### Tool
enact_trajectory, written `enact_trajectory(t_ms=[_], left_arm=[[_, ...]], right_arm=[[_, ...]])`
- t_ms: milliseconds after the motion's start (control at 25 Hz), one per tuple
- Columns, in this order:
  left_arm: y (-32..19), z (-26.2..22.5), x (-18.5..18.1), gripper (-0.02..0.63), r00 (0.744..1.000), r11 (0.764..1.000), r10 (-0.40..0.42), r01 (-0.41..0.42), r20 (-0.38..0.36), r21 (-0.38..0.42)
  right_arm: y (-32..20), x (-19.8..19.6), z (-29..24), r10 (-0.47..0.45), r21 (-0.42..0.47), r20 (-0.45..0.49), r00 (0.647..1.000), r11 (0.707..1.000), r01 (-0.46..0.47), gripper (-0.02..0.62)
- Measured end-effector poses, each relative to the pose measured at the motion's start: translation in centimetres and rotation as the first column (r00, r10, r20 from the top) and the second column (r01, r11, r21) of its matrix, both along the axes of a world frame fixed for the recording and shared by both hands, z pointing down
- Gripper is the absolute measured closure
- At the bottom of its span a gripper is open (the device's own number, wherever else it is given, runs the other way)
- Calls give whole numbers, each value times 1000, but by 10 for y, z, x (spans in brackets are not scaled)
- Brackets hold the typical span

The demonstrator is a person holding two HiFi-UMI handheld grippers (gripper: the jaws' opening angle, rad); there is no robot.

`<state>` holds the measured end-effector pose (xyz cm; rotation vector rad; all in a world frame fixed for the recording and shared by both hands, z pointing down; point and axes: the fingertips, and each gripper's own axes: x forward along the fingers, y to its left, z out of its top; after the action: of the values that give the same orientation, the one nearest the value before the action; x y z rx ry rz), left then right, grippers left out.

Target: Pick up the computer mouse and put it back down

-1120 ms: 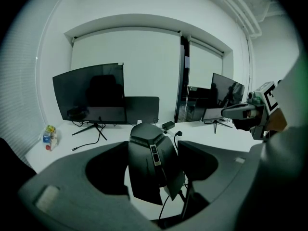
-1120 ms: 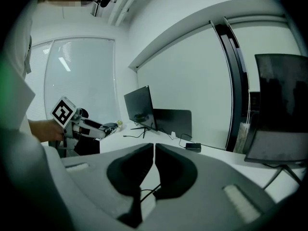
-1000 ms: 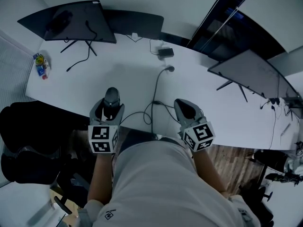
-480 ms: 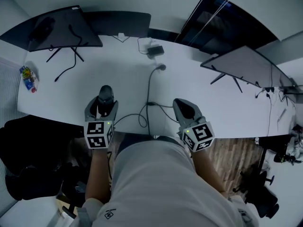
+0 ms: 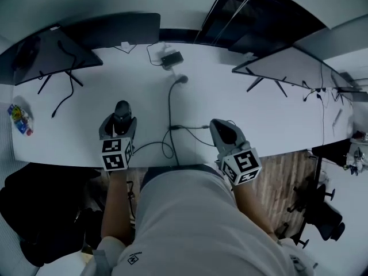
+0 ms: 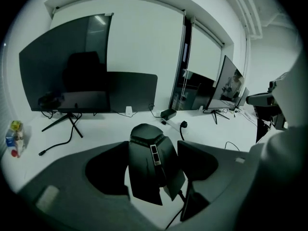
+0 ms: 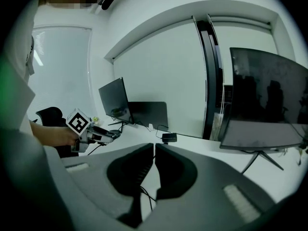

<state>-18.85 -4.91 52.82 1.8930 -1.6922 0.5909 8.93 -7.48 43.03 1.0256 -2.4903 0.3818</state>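
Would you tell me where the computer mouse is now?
The mouse is left of centre in the head view, gripped in the left tool over the white desk, left of the cable.

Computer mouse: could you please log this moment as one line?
left gripper: shut on computer mouse | right gripper: shut, empty

computer mouse (image 5: 122,108): rear being hidden between the left gripper (image 5: 121,123) jaws.
colourful item (image 5: 19,119): being shown too small to identify.
monitor (image 7: 264,100): being cut off at the right gripper view's rim.
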Motion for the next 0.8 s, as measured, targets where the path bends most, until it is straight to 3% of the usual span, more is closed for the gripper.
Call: enact_trajectory(t_ms=[800], left_arm=[[-79, 98, 4, 281, 994, 984, 111, -110, 0, -142]], right_arm=[[-32, 32, 22, 158, -57, -86, 984, 985, -163, 583]])
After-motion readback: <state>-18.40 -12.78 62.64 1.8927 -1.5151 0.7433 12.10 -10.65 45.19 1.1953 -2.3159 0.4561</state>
